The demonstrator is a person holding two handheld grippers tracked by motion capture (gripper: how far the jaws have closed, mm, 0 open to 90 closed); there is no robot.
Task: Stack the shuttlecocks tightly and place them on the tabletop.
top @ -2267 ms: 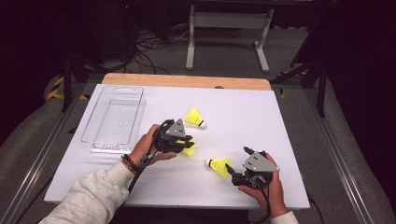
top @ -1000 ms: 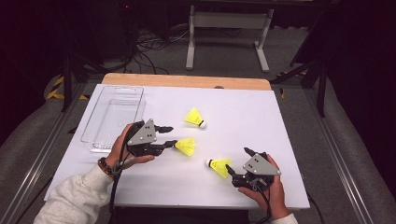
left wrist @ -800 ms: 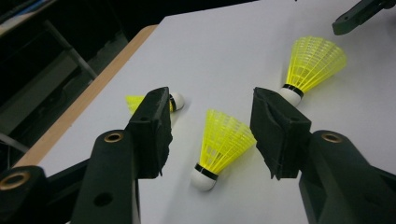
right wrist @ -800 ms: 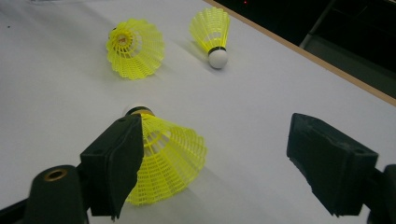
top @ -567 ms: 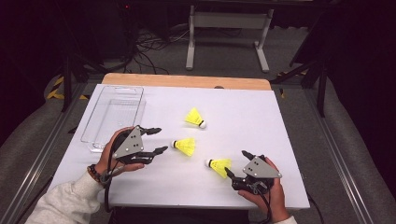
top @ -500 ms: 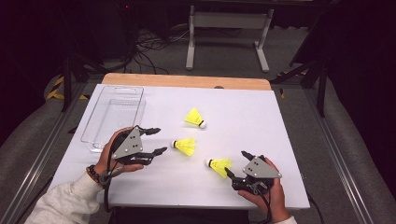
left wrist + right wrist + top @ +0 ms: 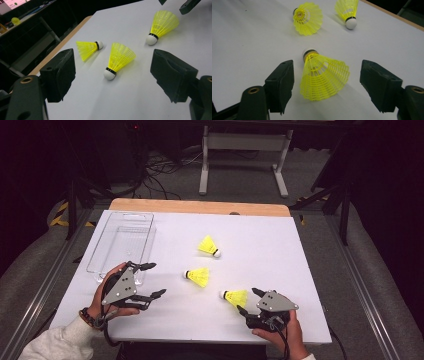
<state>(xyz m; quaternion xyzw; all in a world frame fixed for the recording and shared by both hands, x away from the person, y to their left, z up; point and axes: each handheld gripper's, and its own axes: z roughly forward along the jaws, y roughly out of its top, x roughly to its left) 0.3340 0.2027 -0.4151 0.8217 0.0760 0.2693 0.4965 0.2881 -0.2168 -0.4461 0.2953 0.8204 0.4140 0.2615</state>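
Observation:
Three yellow shuttlecocks lie on the white table: a far one (image 7: 209, 246), a middle one (image 7: 198, 275) and a near one (image 7: 235, 297). My left gripper (image 7: 152, 280) is open at the table's left. Its jaws have just been opening with nothing between them. The middle shuttlecock (image 7: 120, 60) lies ahead of it, cork toward me. My right gripper (image 7: 246, 301) is open at the front right. Its jaws have just been closing a little, and they stand on either side of the near shuttlecock's skirt (image 7: 324, 77) without touching it.
A clear plastic tray (image 7: 120, 247) stands at the back left, just beyond my left gripper. A wooden strip (image 7: 200, 206) edges the table's far side. Metal rails run along both sides, and a stand and cables lie on the floor behind.
My left gripper let go of the middle shuttlecock and drew back to the left, jaws spreading. The shuttlecock stays where it was set down. My right gripper has kept its place.

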